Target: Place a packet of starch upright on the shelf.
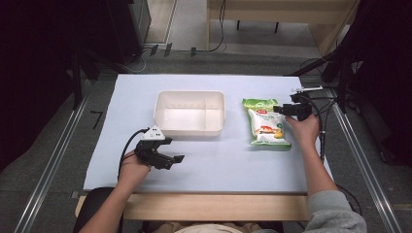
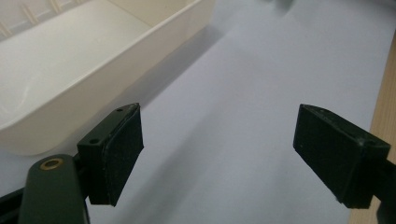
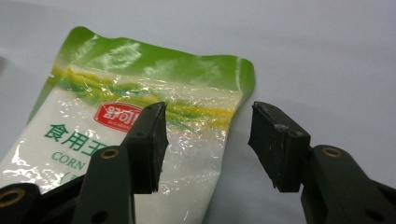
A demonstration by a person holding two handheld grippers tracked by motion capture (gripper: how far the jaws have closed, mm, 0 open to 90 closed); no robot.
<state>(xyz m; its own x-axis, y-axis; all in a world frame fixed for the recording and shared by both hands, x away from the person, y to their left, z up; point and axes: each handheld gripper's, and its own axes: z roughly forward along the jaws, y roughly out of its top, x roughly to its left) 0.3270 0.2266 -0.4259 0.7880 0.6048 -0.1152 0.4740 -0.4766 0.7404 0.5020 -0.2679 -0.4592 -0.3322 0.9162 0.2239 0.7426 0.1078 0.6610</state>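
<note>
**Snack bag on the desk, right claw spread above its top corner**

The snack bag [image 1: 265,122], green at the top with a white printed middle, lies flat on the pale sheet covering the desk [image 1: 218,165], just to the right of a white plastic bin [image 1: 190,112] and apart from it. From the high view the bag's whole outline can be seen, along with the right claw [image 1: 283,109] reaching in from the bag's right edge, held by the person's right hand [image 1: 303,128].

The right gripper view shows what the high view cannot: the right claw [image 3: 205,144] has its jaws apart, one over the bag's glossy face near a red label, the other beyond the bag's edge over bare sheet. Whether either pad touches the bag cannot be told. The bag's upper corner [image 3: 233,74] sits between them.

The left claw [image 1: 176,159] rests low on the desk in front of the bin, in the left hand [image 1: 133,165]. The left gripper view shows this claw [image 2: 217,149] with jaws wide apart over bare sheet, the bin's wall [image 2: 116,74] close by at one side, and a wooden desk edge [image 2: 385,112].
</note>
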